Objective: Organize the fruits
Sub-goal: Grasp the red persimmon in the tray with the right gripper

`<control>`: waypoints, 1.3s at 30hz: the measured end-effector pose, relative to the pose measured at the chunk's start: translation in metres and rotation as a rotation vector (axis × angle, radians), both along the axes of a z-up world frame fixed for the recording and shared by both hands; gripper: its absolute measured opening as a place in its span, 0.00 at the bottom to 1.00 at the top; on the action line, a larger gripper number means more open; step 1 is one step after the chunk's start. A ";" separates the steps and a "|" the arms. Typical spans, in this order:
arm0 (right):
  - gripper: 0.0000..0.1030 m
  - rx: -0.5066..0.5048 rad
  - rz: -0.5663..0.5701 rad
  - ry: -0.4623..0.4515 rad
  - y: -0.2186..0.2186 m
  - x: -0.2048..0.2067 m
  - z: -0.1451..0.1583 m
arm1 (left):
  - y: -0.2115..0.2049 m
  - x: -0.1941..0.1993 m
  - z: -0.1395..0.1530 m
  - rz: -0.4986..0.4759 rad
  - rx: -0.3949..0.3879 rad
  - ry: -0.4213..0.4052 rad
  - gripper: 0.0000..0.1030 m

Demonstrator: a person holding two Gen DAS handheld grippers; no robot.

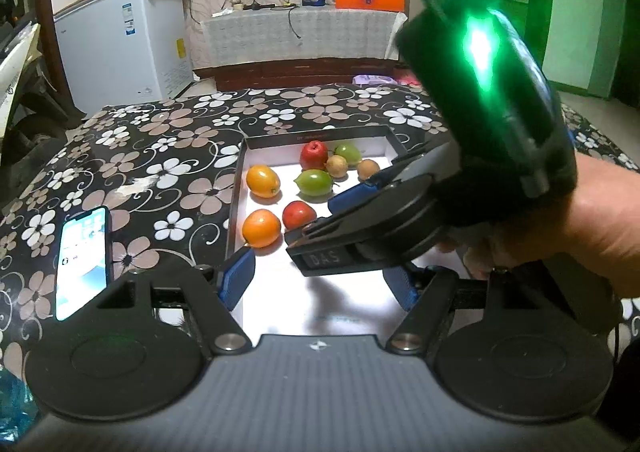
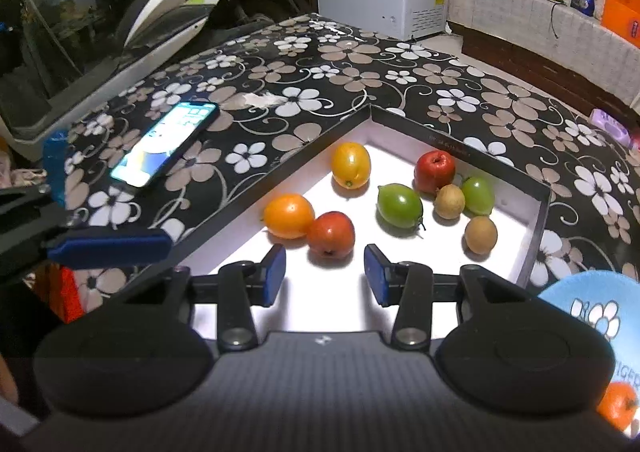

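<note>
A shallow black-rimmed tray [image 2: 460, 150] with a white floor is sitting on the flowered table [image 2: 280, 64], and all eight fruits are lying inside it. Along the left wall two orange fruits are resting, one far [image 2: 351, 165] and one near [image 2: 289, 215]; a red fruit [image 2: 331, 234] is touching the near orange one. A green fruit [image 2: 400, 205] is lying mid-tray. In the far right part a second red fruit [image 2: 435, 171], a brown fruit [image 2: 450, 201] and a second green fruit [image 2: 477, 195] are crowding together close to the far wall, with another brown fruit [image 2: 481, 234] lying apart, nearer the right wall.

The right gripper [image 2: 325, 274] is hovering over the near, bare stretch of the tray floor, its jaws standing partly open and empty, the near red fruit lying just beyond the gap. The left gripper [image 1: 322, 280] is standing wider, also empty, over the near end of the tray, its left finger [image 1: 237, 279] over the tray's left rim. In the left view the right gripper and the hand [image 1: 568, 228] carrying it are covering the tray's right side.

A lit phone [image 2: 166, 143] is lying on the table, left of the tray and clear of its rim. The white floor between the grippers and the fruits is lying open.
</note>
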State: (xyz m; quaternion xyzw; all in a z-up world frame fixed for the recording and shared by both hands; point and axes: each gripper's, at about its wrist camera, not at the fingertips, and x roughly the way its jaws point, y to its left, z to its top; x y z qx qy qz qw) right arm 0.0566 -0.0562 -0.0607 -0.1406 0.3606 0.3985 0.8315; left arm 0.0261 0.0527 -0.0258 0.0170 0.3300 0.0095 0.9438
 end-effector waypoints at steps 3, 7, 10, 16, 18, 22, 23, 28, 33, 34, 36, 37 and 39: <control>0.44 -0.020 0.015 -0.009 0.007 0.002 -0.002 | 0.000 0.002 0.000 0.001 0.011 -0.001 0.73; 0.42 -0.042 0.025 -0.014 0.013 0.004 -0.005 | -0.001 0.005 -0.002 0.003 0.028 0.004 0.73; 0.39 -0.048 0.024 -0.018 0.017 0.006 -0.006 | -0.002 0.007 -0.004 -0.001 0.041 0.008 0.73; 0.32 -0.062 0.016 -0.015 0.020 0.011 -0.011 | 0.001 0.018 -0.007 -0.008 0.036 0.023 0.73; 0.32 -0.041 -0.003 -0.005 0.015 0.013 -0.007 | 0.001 0.023 -0.009 -0.007 0.045 0.028 0.73; 0.32 0.025 -0.039 -0.011 -0.004 0.014 0.010 | 0.007 0.035 -0.010 -0.014 0.029 0.042 0.73; 0.32 0.040 -0.048 -0.014 -0.009 0.014 0.014 | 0.009 0.038 -0.010 -0.015 0.017 0.046 0.73; 0.32 0.093 -0.108 -0.012 -0.032 0.020 0.024 | 0.013 0.052 -0.009 -0.009 0.000 0.055 0.77; 0.32 0.120 -0.141 -0.004 -0.045 0.024 0.028 | 0.015 0.061 -0.010 -0.008 0.001 0.064 0.78; 0.32 0.126 -0.146 -0.003 -0.047 0.025 0.029 | 0.015 0.063 -0.011 -0.004 0.004 0.067 0.78; 0.32 0.136 -0.149 0.001 -0.049 0.026 0.031 | 0.018 0.067 -0.011 0.012 0.008 0.069 0.78; 0.32 0.139 -0.149 0.003 -0.049 0.026 0.031 | 0.020 0.068 -0.012 0.018 0.004 0.072 0.78; 0.32 0.142 -0.148 0.005 -0.050 0.026 0.032 | 0.023 0.073 -0.014 0.027 -0.003 0.089 0.78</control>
